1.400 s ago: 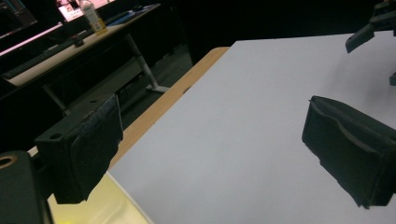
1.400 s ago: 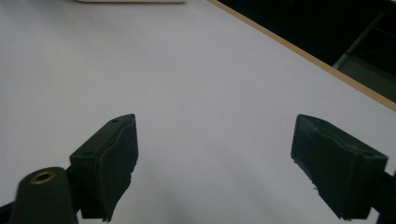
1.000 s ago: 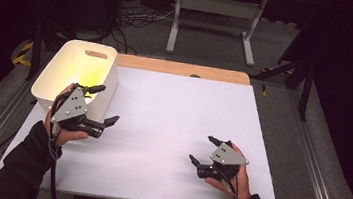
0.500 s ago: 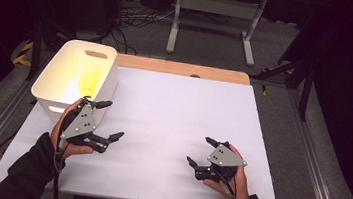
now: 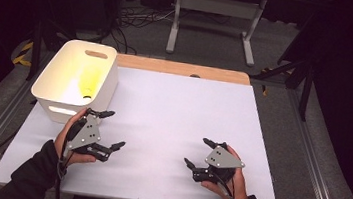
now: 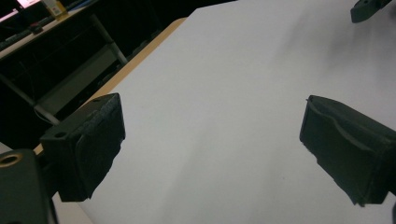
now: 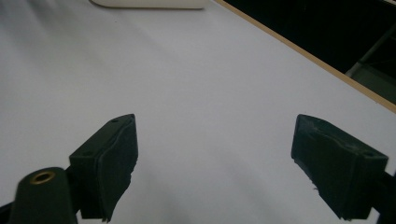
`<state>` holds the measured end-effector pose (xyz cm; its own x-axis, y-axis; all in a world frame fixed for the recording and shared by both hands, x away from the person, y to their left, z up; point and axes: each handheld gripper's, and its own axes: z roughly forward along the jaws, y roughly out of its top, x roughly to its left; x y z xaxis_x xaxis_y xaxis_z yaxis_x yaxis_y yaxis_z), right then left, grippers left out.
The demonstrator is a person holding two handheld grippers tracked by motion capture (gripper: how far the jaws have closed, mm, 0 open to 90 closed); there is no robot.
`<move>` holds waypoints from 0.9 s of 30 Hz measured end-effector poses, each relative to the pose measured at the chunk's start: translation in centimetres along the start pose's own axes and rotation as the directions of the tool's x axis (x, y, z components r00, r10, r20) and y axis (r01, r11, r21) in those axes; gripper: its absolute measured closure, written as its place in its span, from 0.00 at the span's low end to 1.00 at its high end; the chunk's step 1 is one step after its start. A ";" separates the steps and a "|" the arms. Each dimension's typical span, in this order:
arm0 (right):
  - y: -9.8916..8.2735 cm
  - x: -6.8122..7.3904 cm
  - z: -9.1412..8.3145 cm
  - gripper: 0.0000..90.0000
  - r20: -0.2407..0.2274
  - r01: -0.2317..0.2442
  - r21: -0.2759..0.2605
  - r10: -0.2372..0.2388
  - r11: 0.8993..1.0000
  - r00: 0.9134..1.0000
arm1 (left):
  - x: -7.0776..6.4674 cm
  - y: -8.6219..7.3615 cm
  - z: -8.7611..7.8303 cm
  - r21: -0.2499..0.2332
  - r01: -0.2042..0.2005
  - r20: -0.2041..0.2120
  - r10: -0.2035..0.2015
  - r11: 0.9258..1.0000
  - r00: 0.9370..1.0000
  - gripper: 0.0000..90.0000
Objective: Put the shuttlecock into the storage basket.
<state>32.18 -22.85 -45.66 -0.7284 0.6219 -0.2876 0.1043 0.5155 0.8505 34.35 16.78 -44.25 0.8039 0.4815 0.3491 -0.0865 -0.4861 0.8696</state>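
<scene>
white bin (image 5: 59,97) is set just beyond the left gripper (image 5: 111,131); both it and the right gripper (image 5: 197,154) are held wide open, empty. nothing is grasped yet; a target must be chosen next.

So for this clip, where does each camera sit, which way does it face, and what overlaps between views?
High view: above the person's side, looking forward and down on the white table and white bin; both hands show, with left gripper and right gripper.
Left gripper view: rides the left gripper, looking across bare tabletop between its open jaws.
Right gripper view: rides the right gripper, facing the table's far edge.
Shared: the bin appears in the high and right gripper views.
</scene>
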 end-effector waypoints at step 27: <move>-0.5 0.1 0.0 0.17 0.021 0.004 0.008 -0.004 1.000 1.000 | -0.6 -5.1 -2.3 0.067 0.097 -0.036 -0.095 0.993 0.995 0.09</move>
<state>32.12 -23.04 -46.10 -0.7147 0.6317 -0.3003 0.1068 0.5228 0.8457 32.90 20.65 -48.07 0.7868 0.5513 0.2776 0.0316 -0.4852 0.8738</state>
